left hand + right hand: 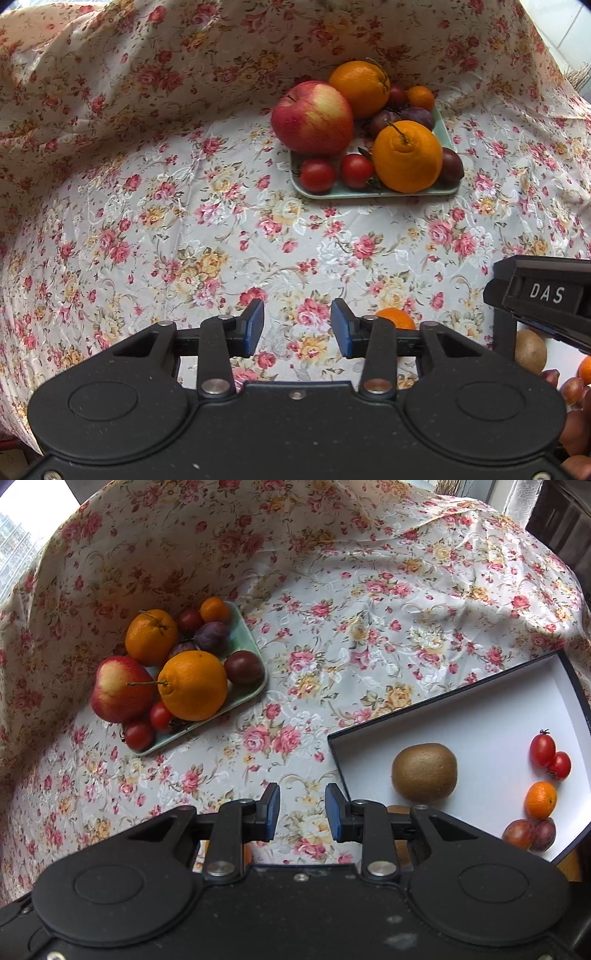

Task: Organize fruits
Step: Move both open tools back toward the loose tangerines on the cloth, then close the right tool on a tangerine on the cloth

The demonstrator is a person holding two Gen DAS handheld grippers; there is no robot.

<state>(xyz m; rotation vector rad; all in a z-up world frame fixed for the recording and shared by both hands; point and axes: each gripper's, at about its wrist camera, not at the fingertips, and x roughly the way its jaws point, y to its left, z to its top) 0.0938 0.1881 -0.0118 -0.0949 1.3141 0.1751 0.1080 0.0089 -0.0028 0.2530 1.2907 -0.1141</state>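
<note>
Both grippers hang over the flowered tablecloth point(147, 221) with nothing between their blue pads. The left gripper point(297, 326) stands with its jaws apart over bare cloth, empty. The right gripper point(302, 810) is empty too, jaws parted with a clear gap, hovering just off the near left corner of the white box point(480, 716).

Over at the far side of the table sits the green tray point(373, 192), heaped with fruit: a big red apple point(312, 118) on its left edge, two large oranges point(406, 157), cherry tomatoes point(317, 176) along the near rim, dark plums point(417, 116) and a small tangerine point(420, 98) toward the back.

Inside the box, a kiwi point(424, 772) lies near the left wall; along the right side are two cherry tomatoes, a small tangerine and two plums, close together.
</note>
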